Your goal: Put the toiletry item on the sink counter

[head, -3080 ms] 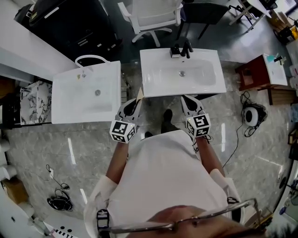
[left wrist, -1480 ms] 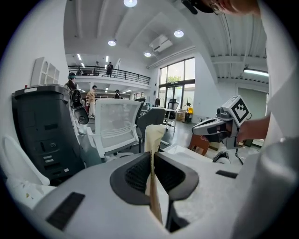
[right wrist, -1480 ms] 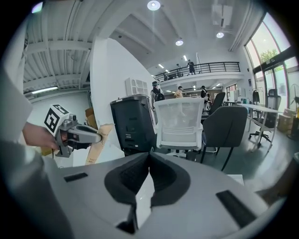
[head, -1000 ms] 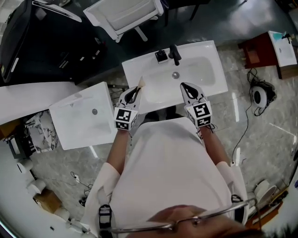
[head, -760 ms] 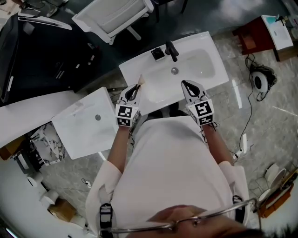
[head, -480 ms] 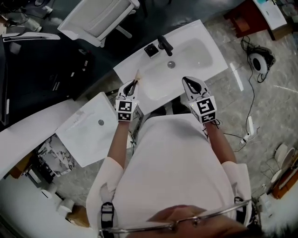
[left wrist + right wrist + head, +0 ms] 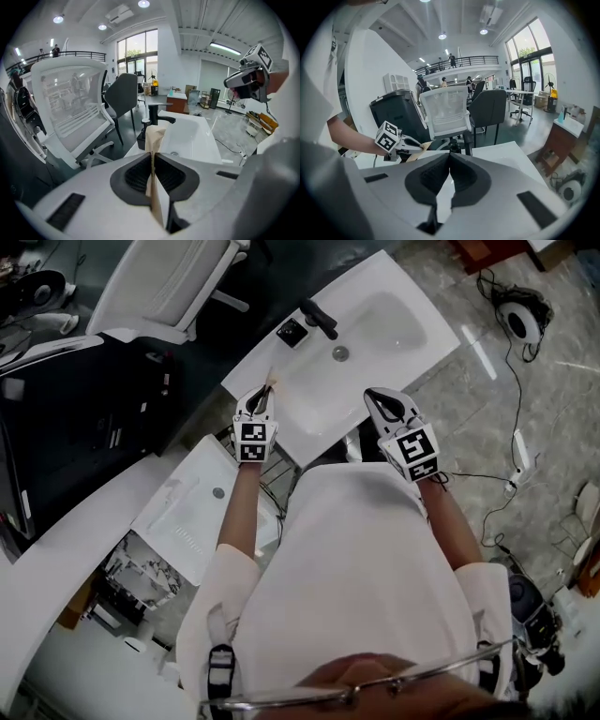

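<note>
A thin, flat tan toiletry item (image 7: pixel 153 150) stands edge-on between the jaws of my left gripper (image 7: pixel 264 396), which is shut on it; its tip (image 7: pixel 273 381) pokes out over the left rim of the white sink counter (image 7: pixel 253 376). The basin (image 7: pixel 190 136) lies just beyond, with a black faucet (image 7: pixel 319 319) and a small black square holder (image 7: pixel 291 331) at its back edge. My right gripper (image 7: pixel 376 396) hovers over the sink's near right edge with its jaws shut on nothing (image 7: pixel 450 161). From the right gripper view, the left gripper (image 7: pixel 393 140) and its tan item (image 7: pixel 416 146) show at the left.
A second white basin (image 7: pixel 202 512) sits low at the left, beside a long white counter (image 7: pixel 56 577). A white office chair (image 7: pixel 159 287) and a black cabinet (image 7: pixel 84 409) stand behind the sink. Cables and a round device (image 7: pixel 520 315) lie on the floor at the right.
The head view has swung round, so the sink now sits slanted at the top. My left gripper has reached forward with the tan item to the sink's left rim. The right gripper stays shut.
</note>
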